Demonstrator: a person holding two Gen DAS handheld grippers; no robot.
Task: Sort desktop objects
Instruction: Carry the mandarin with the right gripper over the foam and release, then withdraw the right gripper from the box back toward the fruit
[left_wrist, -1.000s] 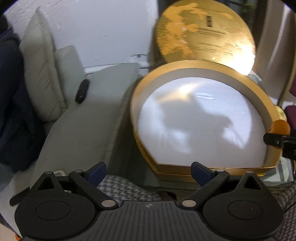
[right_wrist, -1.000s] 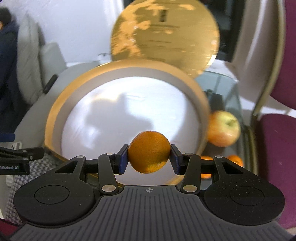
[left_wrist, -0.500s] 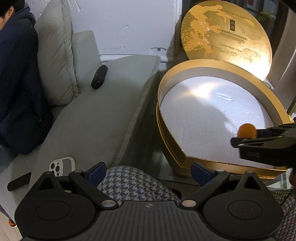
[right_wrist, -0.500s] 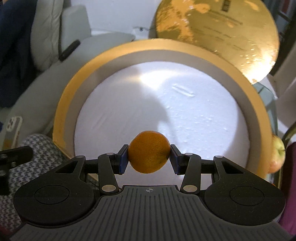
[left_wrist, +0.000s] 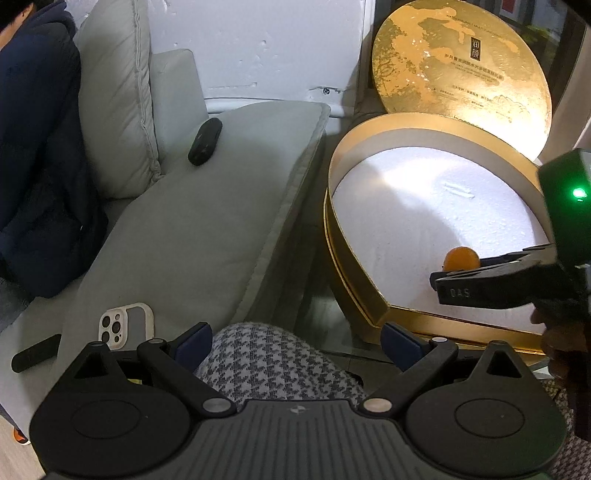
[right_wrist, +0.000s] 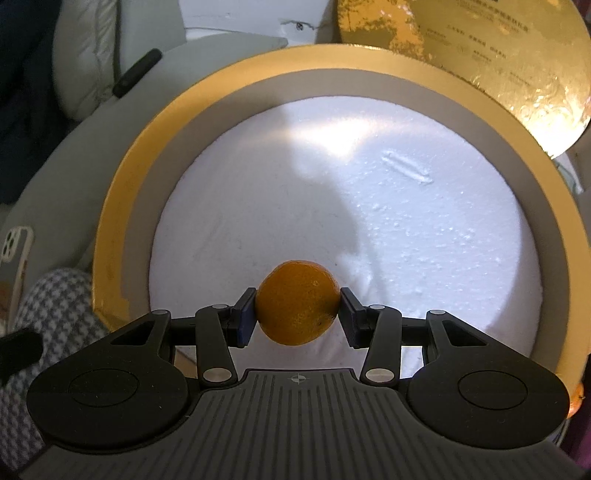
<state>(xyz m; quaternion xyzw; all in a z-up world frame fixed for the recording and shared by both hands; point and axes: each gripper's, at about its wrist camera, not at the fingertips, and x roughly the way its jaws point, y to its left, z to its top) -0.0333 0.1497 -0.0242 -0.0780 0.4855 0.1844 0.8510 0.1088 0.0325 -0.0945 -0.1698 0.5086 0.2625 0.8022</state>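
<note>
My right gripper (right_wrist: 297, 312) is shut on a small orange (right_wrist: 297, 302), holding it just above the white foam floor of a large round gold box (right_wrist: 122, 206). In the left wrist view the same orange (left_wrist: 461, 257) and the right gripper (left_wrist: 448, 271) show from the side, over the near right part of the gold box (left_wrist: 340, 229). My left gripper (left_wrist: 295, 341) is open with nothing between its pads, held over a knee in houndstooth cloth, left of the box.
The box's gold lid (left_wrist: 458, 70) leans upright behind it. A grey sofa cushion (left_wrist: 207, 206) at left carries a black remote (left_wrist: 205, 141) and a white-cased phone (left_wrist: 123, 325). A person in dark blue (left_wrist: 33, 147) sits at far left. Another orange (right_wrist: 576, 402) peeks out at the right edge.
The right gripper has carried the orange in over the box and lower towards the foam. The left gripper drifted left, away from the box, bringing more of the sofa into view.
</note>
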